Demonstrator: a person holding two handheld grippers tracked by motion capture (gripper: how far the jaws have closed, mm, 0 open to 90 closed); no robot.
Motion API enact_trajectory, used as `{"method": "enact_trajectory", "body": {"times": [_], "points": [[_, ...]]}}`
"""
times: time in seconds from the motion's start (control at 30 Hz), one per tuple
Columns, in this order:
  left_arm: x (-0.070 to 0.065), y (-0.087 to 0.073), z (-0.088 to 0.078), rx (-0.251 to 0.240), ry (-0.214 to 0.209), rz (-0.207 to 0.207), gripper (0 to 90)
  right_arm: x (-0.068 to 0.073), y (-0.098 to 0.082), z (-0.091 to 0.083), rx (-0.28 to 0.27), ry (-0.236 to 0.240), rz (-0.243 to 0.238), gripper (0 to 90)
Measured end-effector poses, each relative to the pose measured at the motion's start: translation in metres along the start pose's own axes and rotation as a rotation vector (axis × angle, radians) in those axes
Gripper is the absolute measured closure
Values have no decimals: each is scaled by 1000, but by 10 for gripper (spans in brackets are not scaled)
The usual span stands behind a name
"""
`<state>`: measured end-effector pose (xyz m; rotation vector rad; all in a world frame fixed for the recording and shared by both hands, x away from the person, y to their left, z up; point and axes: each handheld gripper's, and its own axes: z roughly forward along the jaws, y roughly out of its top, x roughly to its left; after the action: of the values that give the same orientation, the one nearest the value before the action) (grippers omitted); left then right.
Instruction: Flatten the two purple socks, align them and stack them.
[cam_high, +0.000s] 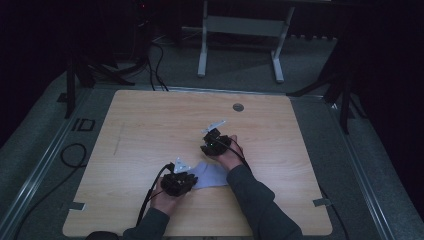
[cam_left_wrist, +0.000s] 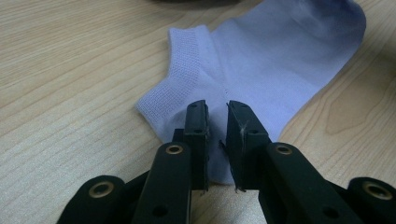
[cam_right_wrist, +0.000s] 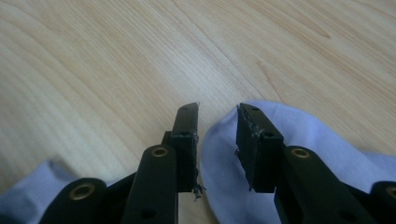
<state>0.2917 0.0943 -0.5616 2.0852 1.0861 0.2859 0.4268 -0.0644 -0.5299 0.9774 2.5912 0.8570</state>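
Starting at the left, our left gripper (cam_high: 178, 176) sits low on the table (cam_high: 150, 130) near the front edge, w/ its jaws over the cuff end of a pale lilac sock (cam_left_wrist: 280, 60). In the left gripper view the jaws stand a narrow gap apart, tips down on the fabric just behind the ribbed cuff (cam_left_wrist: 180, 79); the cloth between them looks flat, not bunched, so we read it as open & not pinching yet. The sock lies flat at front-centre of the table, between the two hands. Moving right, our right gripper (cam_high: 214, 141) is at the sock's far end; in the right gripper view its jaws are also apart, w/ the rounded toe (cam_right_wrist: 219, 154) under & between them, nothing clamped. We judge the step as lining up both ends for a grab, prob. to fold or lift the sock. Next move calls for pressing the tips down into the cloth & closing on one layer at each end w/o dragging the sock sideways.
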Motion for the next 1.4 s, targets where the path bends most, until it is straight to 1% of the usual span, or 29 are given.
{"method": "enact_trajectory", "body": {"times": [0.2, 0.27, 0.37, 0.43, 0.53, 0.67, 0.73, 0.8, 0.93, 1.0, 1.17, 1.27, 1.4], "points": [[0, 0, 0, 2, -1, 2, 776, -3, -1, 13, 40, 0, 20, 681], [0, 0, 0, 1, -3, 1, 774, -2, -1, 15, 42, 6, 26, 685], [0, 0, 0, 0, -3, 1, 772, -1, 1, 16, 53, -2, 20, 706], [0, 0, 0, -1, -4, 1, 770, 0, 2, 17, 60, -12, 23, 727], [0, 0, 0, 0, -5, 2, 769, 4, 3, 17, 71, -51, 6, 773], [0, 0, 0, -3, -4, -1, 769, 4, 5, 18, 76, -73, 5, 840], [0, 0, 0, -3, -4, -1, 769, 4, 5, 19, 77, -80, 2, 864], [0, 0, 0, -3, -6, -3, 770, 3, 5, 18, 76, -74, 8, 873], [1, 0, 0, 0, -8, -1, 770, 0, 5, 11, 46, -39, 39, 874], [1, 0, 0, -1, -9, -2, 769, 1, 7, 4, 31, -35, 25, 874], [1, 0, 0, -2, -7, -1, 769, -2, 7, -15, 4, -16, 13, 871], [1, 0, 0, -1, -8, -1, 769, -6, 4, -27, -16, -12, 16, 870], [1, 0, 0, -2, -9, -3, 770, -15, -1, -41, -38, -15, 26, 868]]}}
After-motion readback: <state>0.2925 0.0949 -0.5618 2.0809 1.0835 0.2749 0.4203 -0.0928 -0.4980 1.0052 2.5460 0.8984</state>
